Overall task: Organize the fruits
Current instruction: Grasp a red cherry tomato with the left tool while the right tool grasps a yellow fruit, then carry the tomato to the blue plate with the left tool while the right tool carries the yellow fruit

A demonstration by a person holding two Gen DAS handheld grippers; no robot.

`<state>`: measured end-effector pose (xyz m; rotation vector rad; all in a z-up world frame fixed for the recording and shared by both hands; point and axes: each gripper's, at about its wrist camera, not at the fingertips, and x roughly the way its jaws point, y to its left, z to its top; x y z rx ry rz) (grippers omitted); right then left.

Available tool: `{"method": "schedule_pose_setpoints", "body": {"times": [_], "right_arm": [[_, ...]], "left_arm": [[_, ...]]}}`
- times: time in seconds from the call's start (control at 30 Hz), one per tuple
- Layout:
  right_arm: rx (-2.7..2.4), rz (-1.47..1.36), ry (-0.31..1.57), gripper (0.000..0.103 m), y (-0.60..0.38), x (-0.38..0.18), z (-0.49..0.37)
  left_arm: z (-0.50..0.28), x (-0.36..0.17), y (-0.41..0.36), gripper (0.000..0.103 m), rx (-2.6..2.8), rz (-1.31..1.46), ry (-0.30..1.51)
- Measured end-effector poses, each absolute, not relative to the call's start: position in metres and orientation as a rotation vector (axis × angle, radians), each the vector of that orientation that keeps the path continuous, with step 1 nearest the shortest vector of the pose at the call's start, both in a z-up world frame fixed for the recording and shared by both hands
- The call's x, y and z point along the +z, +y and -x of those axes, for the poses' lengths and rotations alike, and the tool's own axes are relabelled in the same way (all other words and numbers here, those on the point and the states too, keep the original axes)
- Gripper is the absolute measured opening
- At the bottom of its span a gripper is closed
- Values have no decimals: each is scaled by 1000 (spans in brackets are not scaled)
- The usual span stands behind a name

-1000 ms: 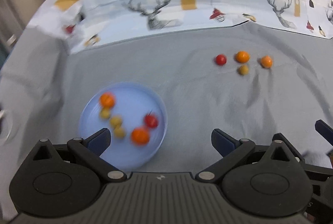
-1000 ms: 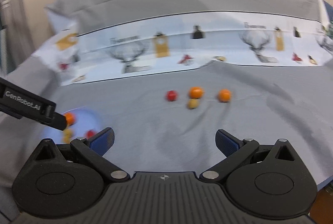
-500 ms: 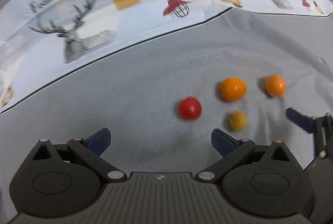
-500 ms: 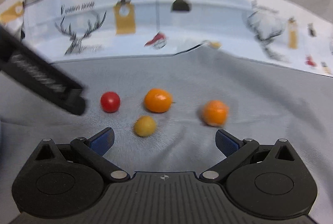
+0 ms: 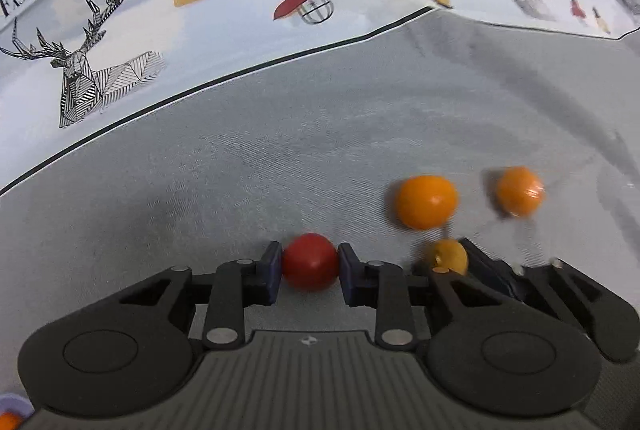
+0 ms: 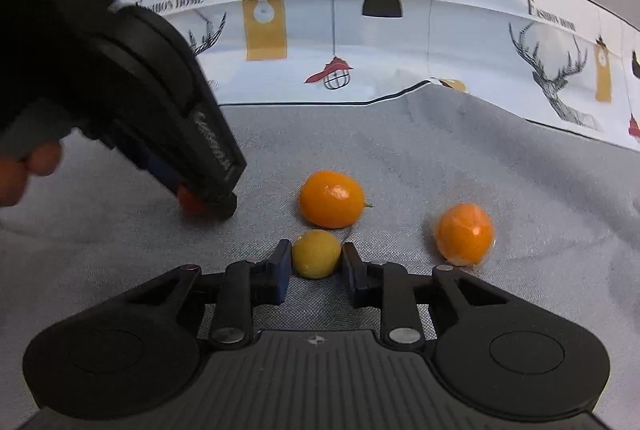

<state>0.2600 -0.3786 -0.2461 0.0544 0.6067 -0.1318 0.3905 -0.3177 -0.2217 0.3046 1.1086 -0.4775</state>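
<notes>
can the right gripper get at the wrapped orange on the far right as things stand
Probably not right away. The right gripper is closed on the small yellow fruit, so its jaws are taken. The wrapped orange sits apart on the grey cloth with nothing over it, so the way looks free once the gripper lets go.

- Your left gripper (image 5: 310, 266) sits low, its 2 fingers closed on the red tomato (image 5: 310, 261).
- Your right gripper (image 6: 316, 262) sits just beside it, its 2 fingers pinching the yellow fruit (image 6: 316, 254).
</notes>
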Motion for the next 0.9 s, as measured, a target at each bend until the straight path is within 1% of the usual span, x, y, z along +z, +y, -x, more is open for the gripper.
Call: {"method": "schedule_pose_setpoints", "body": {"times": [0.13,0.27,0.4,0.5,0.7,0.9], "right_arm": [[-220,-73,551,28,-387,-235,-248],[-292,-124,506,28,-399,-205,-217],[-277,-158,433,28,-387,-164,-166],[-216,-191,424,28,-376,-139,-117],[-5,-216,443,28,-329,-105,-41],[177,-187,472,28,-252,-80,10]], "left_arm": [[-361,-188,-295,33,-473,-244,1092],[-308,-146,-255,33,-454,-201,1067],[-248,-109,-208,33,-414,-175,1055],[-208,-86,-178,33,-387,-168,1037],[-135,-48,-123,33,-324,-156,982],[-76,-35,-72,33,-233,-137,944]]}}
